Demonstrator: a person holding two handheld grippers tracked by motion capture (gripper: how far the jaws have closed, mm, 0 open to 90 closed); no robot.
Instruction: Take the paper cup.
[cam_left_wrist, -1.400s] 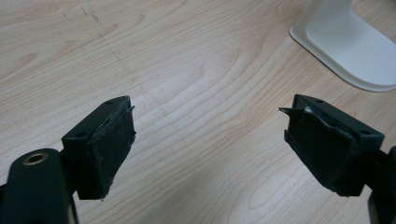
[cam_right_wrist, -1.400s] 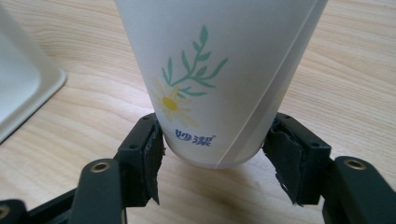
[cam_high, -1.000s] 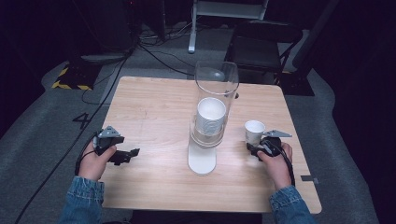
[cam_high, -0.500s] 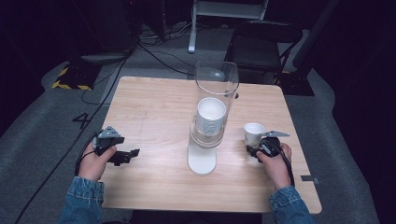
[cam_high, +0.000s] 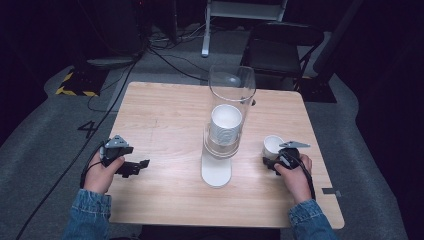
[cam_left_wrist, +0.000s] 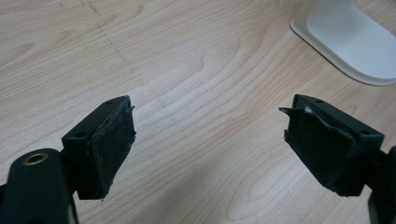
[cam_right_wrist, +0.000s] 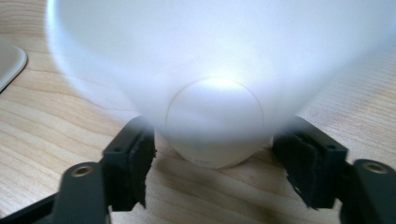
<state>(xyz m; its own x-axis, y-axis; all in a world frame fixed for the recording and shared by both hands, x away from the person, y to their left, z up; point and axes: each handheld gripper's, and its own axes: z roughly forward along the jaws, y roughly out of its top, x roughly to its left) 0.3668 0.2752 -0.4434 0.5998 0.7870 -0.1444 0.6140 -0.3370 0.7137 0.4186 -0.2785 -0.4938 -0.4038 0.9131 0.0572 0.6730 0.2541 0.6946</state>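
A: Dark room, cables on the grey floor, and one pale wooden table (cam_high: 165, 115) lit in the middle of it. What matters on it?

B: The small white paper cup (cam_high: 273, 145) at the right side, standing upright, mouth up, well apart from the tall clear cup dispenser (cam_high: 231, 100) that rises from its white base (cam_high: 216, 172) at the table's centre.

A: And the tongs?

B: The right gripper (cam_high: 274, 162) sits just on the person's side of the cup. In the right gripper view the cup (cam_right_wrist: 215, 93) is dead ahead and very close — its foot lies between the two black jaws, one on each flank. The jaws have just been opening; I see a sliver of gap on each side, so I judge the pads are off the cup, not clamping it.

A: The other hand?

B: The left gripper (cam_high: 131, 167) rests far over at the left edge, pointing toward the base, jaws wide apart with nothing but bare wood between them (cam_left_wrist: 205, 140). The base's corner (cam_left_wrist: 350, 42) shows ahead and to one side.

A: So which hand is nearer?

B: The right, by far — the left would have to cross past the dispenser. The cup's long axis is vertical, so the jaws straddle it across its width near the bottom. Any pull-back should go straight along the jaws, or a pad may clip the foot and tip it.
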